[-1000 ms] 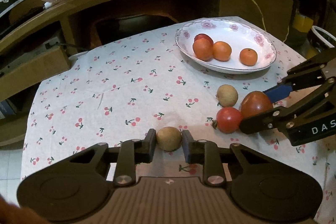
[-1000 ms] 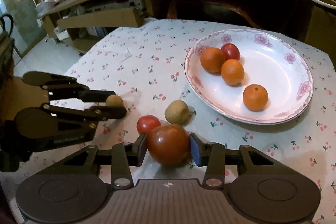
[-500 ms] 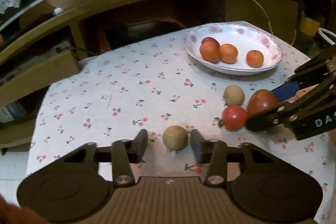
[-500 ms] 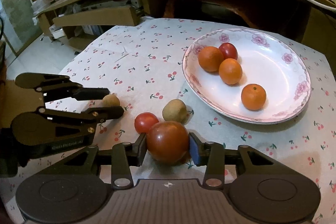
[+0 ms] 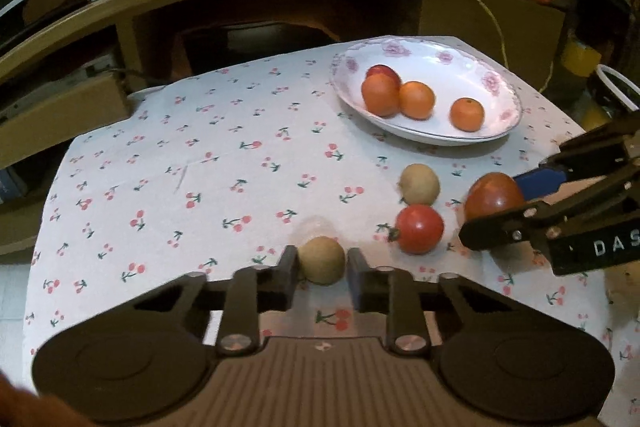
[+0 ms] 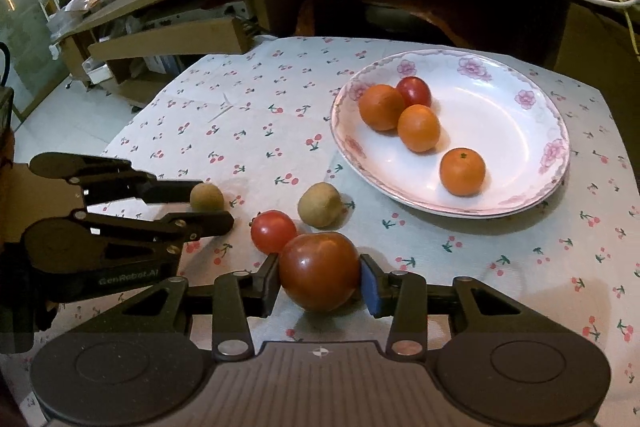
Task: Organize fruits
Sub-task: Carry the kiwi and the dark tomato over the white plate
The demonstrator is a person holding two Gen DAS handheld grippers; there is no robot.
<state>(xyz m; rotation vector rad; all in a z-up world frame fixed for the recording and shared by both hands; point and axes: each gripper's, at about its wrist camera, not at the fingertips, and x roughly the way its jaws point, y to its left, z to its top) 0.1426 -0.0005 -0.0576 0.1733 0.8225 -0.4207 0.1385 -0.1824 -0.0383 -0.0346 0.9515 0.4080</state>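
Here, left wrist view: the left gripper [image 5: 322, 265] pinches a small tan fruit [image 5: 321, 259] between its fingers, low over the cherry-print tablecloth [image 5: 180, 163]. The step in hand appears to be carrying this fruit to the floral plate [image 5: 496, 95], at about one o'clock and well apart. To do it well, lift straight up before travelling, keep the squeeze light on so round a body, and pass above the loose fruits: a second tan fruit [image 5: 420, 183] and a small red tomato [image 5: 420, 229], both near two o'clock. The right gripper enters at three o'clock.

Right wrist view: the right gripper [image 6: 320, 277] clamps a large dark-red tomato [image 6: 319, 270], centred between its fingers at twelve o'clock. The plate [image 6: 532, 131] lies at one o'clock, holding three oranges and one red fruit; its near, bare half looks the safest landing spot. The left gripper [image 6: 208, 198] sits at nine o'clock.
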